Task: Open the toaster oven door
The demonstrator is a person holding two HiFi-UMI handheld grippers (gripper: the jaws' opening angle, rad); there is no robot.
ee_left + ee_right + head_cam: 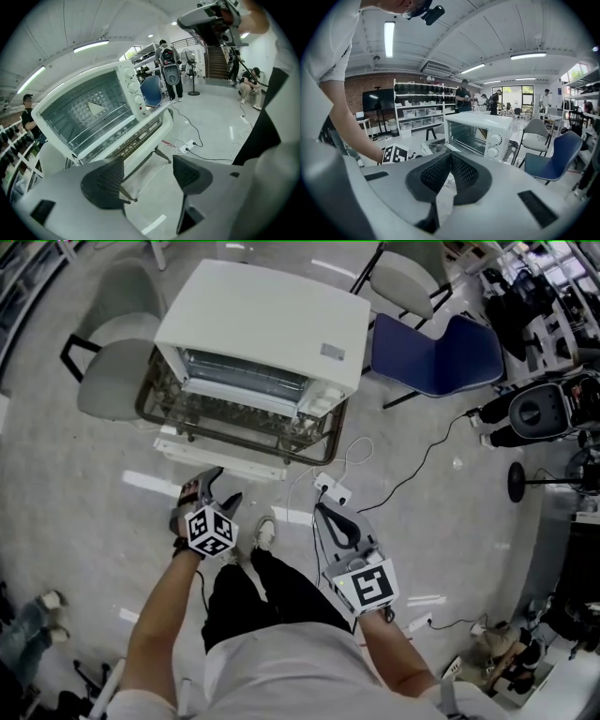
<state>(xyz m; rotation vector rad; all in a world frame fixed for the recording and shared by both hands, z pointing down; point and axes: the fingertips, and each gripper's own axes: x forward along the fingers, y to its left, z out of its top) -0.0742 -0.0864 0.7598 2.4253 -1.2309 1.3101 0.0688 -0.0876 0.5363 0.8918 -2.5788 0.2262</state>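
Observation:
A white toaster oven [267, 324] stands on a low stand on the floor ahead of me. Its glass door [234, 423] hangs down open, with the white handle bar [220, 456] nearest me and the wire rack inside showing. My left gripper [217, 493] hovers just short of that handle, open and empty. In the left gripper view the door [136, 136] lies beyond the left gripper [147, 171], apart from its pads. My right gripper [325, 514] is to the right, shut on nothing. The right gripper view has the right gripper [451, 157] with the oven [480, 131] further off.
Two grey chairs [117, 371] stand left of the oven and a blue chair [436, 352] to its right. A white power strip [333, 489] with cables lies on the floor by the right gripper. My shoe [265, 532] is between the grippers. Dark equipment [539, 413] stands at the right.

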